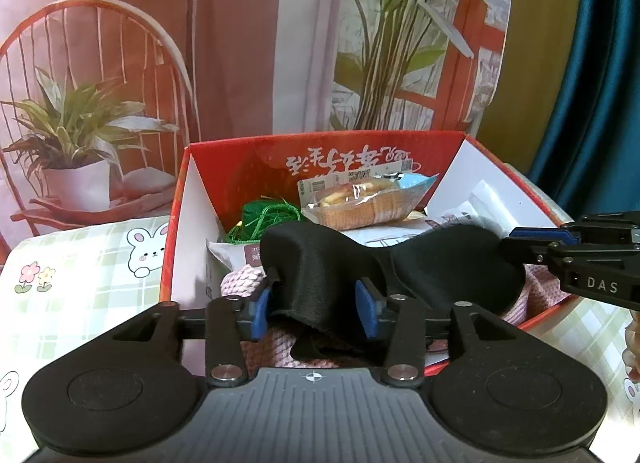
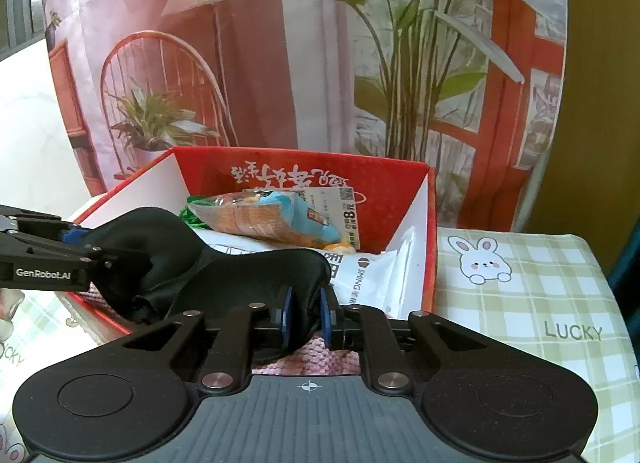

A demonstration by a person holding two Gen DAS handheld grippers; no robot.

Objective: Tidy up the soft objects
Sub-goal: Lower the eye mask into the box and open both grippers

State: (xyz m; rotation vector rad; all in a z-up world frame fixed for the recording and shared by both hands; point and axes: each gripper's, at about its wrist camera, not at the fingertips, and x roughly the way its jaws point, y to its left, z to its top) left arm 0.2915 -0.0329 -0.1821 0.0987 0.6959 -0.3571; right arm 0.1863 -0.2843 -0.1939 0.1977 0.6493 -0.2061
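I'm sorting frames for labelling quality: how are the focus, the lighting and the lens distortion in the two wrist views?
Left wrist view: fisheye bends the red box rim and darkens the corners; the black eye mask is nearly featureless; soft, hazy backdrop at left. Right wrist view: same bulging; bright washed-out patch at left; the word LUCKY on the checked cloth reads sharply; mask folds catch slight sheen.
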